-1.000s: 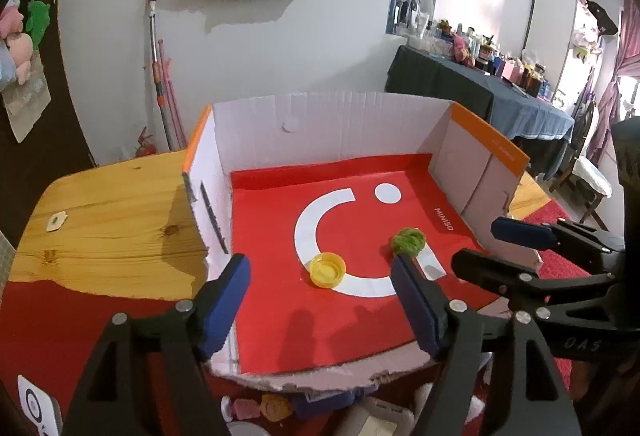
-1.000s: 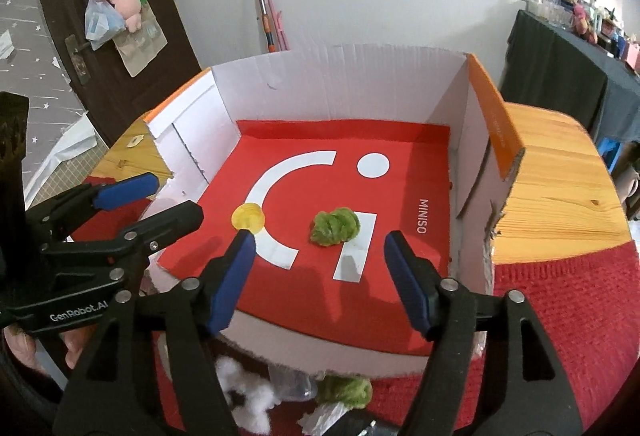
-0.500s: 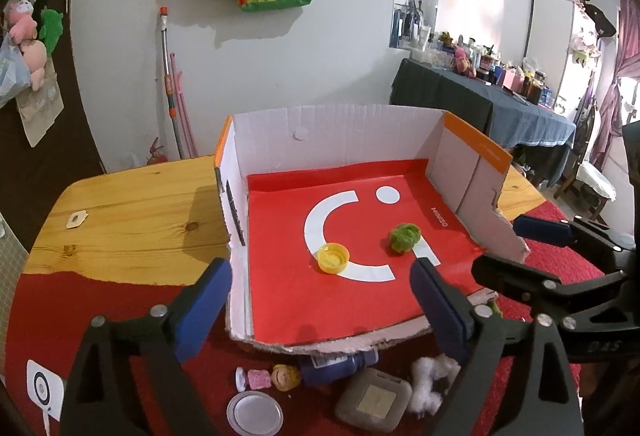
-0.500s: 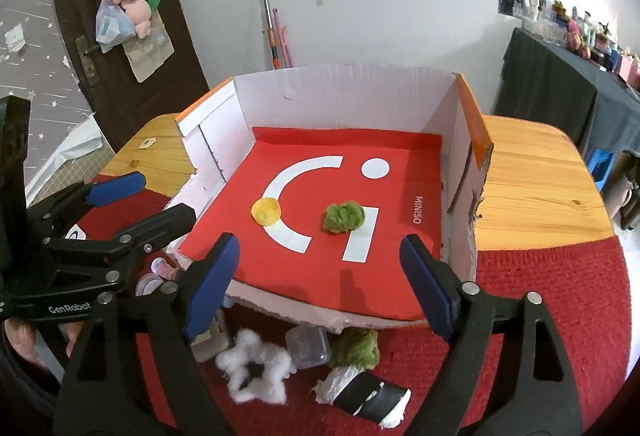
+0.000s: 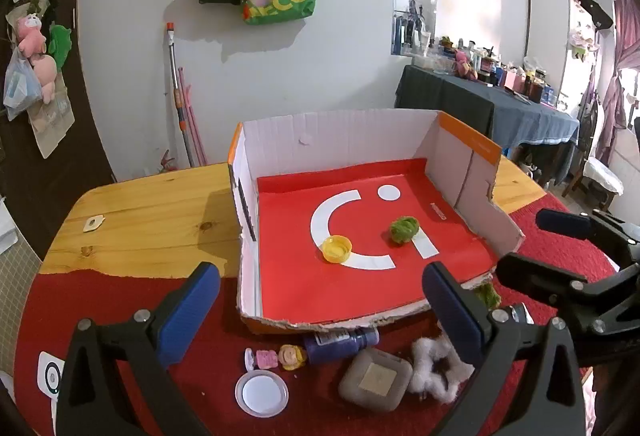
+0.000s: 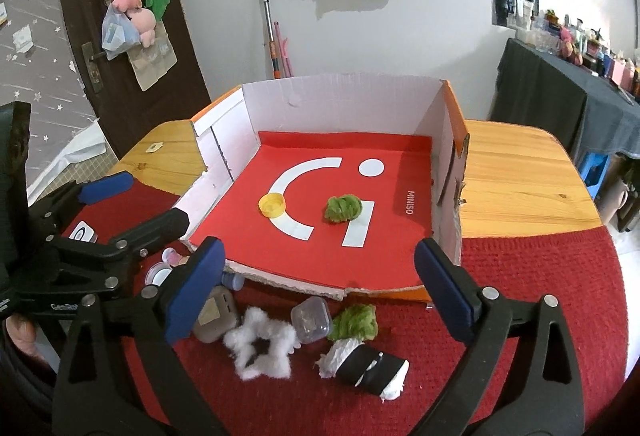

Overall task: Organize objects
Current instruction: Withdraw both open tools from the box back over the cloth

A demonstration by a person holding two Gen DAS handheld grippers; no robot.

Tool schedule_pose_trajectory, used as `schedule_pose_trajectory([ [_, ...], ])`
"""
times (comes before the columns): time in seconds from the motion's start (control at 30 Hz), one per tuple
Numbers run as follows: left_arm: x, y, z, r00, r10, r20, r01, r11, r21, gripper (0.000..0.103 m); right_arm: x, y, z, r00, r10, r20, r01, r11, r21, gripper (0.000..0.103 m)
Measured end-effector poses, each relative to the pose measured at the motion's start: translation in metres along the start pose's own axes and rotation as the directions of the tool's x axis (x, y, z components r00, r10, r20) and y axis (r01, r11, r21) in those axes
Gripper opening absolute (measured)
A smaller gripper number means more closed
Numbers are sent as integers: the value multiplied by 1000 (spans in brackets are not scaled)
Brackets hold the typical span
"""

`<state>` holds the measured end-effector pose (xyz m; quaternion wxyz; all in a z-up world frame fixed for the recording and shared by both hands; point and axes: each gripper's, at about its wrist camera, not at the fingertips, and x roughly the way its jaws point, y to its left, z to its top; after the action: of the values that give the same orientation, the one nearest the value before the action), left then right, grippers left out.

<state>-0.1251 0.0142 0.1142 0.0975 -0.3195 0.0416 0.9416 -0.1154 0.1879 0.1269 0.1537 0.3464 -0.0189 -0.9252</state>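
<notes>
An open cardboard box with a red floor holds a yellow cap and a green fuzzy ball. In front of it on the red cloth lie a small doll, a purple bottle, a round white lid, a grey square case, a white fuzzy ring, a clear small case, another green fuzzy ball and a black-and-white roll. My left gripper and right gripper hover over these items, jaws still opening, nothing between them.
The box stands on a wooden table partly covered by the red cloth. A white tag lies at the cloth's left edge. A dark-draped table crowded with bottles stands at the back right. Bags hang on the wall.
Both grippers have drawn back from the box and their jaws have spread wider. The loose items in front of the box have come into view.
</notes>
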Motion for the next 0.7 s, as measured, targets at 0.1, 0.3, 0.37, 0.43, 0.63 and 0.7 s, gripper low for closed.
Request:
schedule_pose_trajectory([
  [0.1, -3, 0, -2, 1000, -2, 3, 2, 1000, -1, 103, -5, 3, -2, 1000, 0, 9, 1, 1000, -6, 100],
  [0.3, -10, 1, -10, 1000, -5, 4, 5, 1000, -14, 103, -15, 8, -9, 1000, 3, 23, -2, 1000, -18, 101],
  [0.37, -12, 1, -13, 1000, -5, 1, 5, 1000, -20, 103, -17, 10, -12, 1000, 5, 25, -4, 1000, -23, 103],
  [0.43, -14, 1, -16, 1000, -7, -1, 7, 1000, -24, 103, -19, 12, -14, 1000, 9, 27, -8, 1000, -21, 103],
  [0.63, -18, 0, -24, 1000, -7, -3, 7, 1000, -31, 103, -27, 13, -20, 999, 10, 42, -9, 1000, -21, 103],
  [0.7, -20, 0, -26, 1000, -9, -4, 8, 999, -35, 103, -30, 15, -22, 999, 10, 46, -9, 1000, -21, 103],
])
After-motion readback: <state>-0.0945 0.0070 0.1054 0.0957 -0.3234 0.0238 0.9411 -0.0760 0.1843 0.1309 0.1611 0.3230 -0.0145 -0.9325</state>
